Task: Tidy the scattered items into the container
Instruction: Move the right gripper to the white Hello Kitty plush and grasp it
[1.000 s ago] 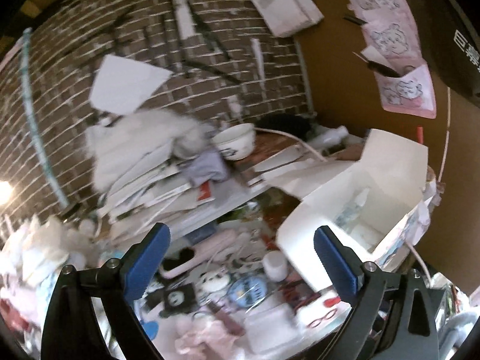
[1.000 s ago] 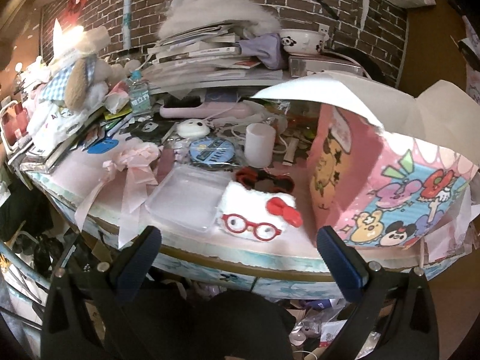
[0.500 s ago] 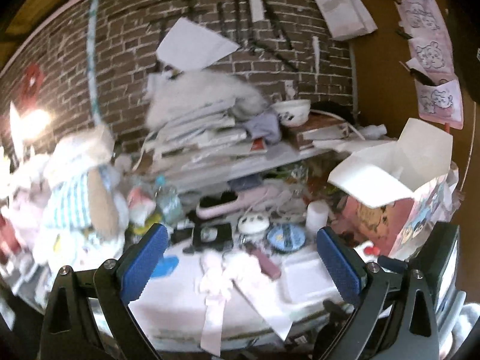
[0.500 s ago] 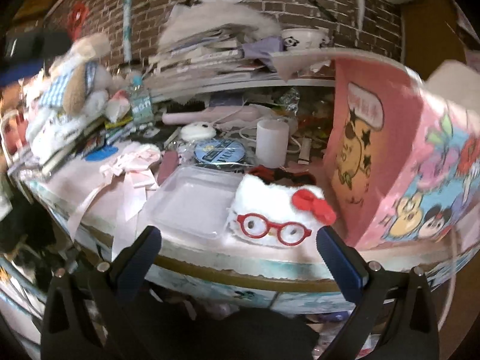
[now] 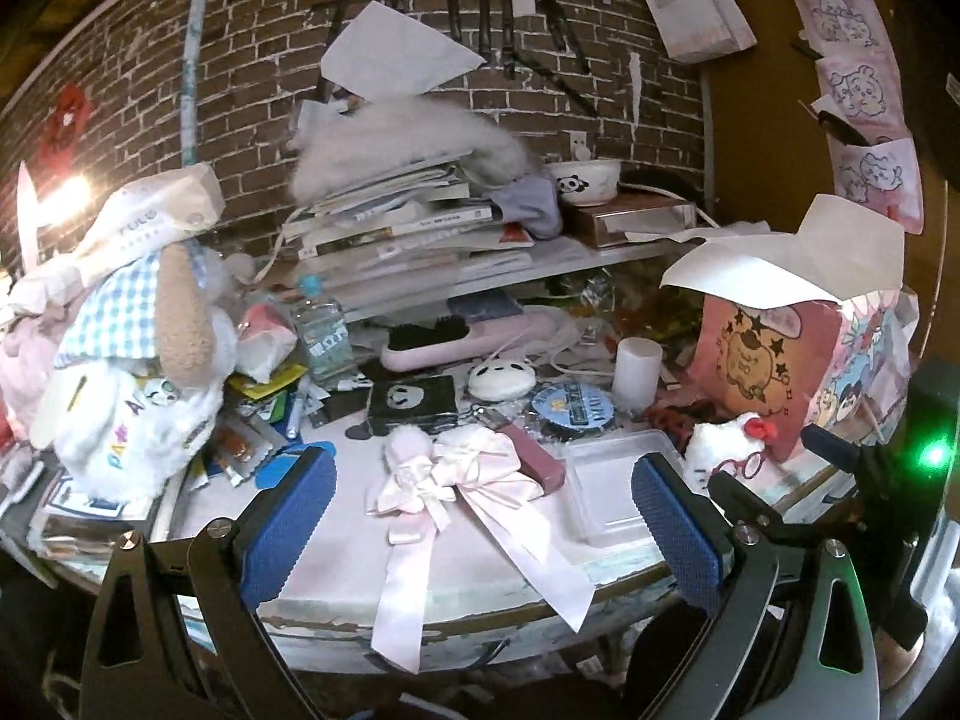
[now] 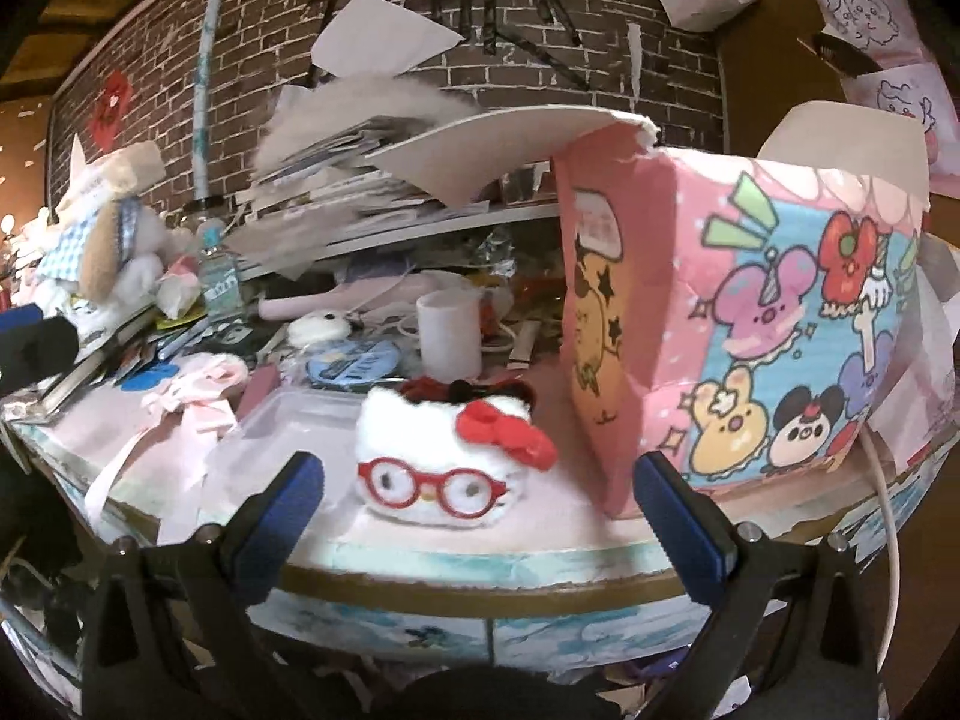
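A: Plush cat face [image 6: 447, 459] is looking fuzzy, matt. Bow [image 5: 474, 480] is showing glossy satin ribbon.
B: Box [image 6: 774, 324] is reading as printed cardboard, flaps plain white. Tray [image 5: 606, 480] is looking clear smooth plastic.

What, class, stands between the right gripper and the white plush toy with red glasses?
Nothing visible: the right gripper is open, and the plush toy sits at the table's front edge, directly ahead between its fingers.

Home bedroom/hobby corner: brick-pattern wall [image 5: 600, 78] with taped cartoon drawings [image 5: 864, 90], cluttered desk [image 5: 336, 546] piled with books [image 5: 396, 228], plush toys [image 5: 144, 360], hairbrush [image 5: 456, 342], ribbon bow [image 5: 456, 480], cartoon-print box [image 6: 744, 360].
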Available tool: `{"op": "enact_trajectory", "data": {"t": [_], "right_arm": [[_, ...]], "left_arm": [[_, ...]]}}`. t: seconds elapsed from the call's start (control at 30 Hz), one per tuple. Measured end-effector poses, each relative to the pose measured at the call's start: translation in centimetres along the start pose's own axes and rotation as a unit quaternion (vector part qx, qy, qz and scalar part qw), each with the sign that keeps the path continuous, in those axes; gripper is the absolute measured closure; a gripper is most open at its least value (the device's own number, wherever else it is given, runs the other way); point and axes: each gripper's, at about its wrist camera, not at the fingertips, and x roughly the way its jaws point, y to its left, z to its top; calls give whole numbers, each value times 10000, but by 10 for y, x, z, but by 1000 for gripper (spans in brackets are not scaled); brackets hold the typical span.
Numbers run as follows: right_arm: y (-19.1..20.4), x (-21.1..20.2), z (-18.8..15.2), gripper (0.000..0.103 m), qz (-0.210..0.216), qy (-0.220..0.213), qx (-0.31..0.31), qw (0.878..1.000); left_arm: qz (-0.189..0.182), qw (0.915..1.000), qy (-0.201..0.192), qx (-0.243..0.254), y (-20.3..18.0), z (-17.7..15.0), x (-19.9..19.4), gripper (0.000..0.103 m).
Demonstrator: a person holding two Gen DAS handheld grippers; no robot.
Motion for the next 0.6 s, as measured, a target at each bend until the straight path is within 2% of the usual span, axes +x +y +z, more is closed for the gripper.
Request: {"op": "enact_trajectory", "data": {"t": [0.23, 0.3, 0.37, 0.6], "right_arm": [[18, 3, 3, 1, 101, -81, -215, 9997], [23, 5, 3, 10, 84, -78, -258, 9996], [24, 11, 3, 13, -58, -1, -288, 9996], [14, 19, 3, 13, -6, 60, -31, 10000]], "left_arm": [[-45, 9999, -103, 27, -2, 0, -3, 4], [-34, 9999, -109, 30, -2, 0, -3, 4], [-41, 9999, -117, 25, -2, 0, -3, 4], [-83, 9999, -128, 46, -4, 0, -1, 4]]}}
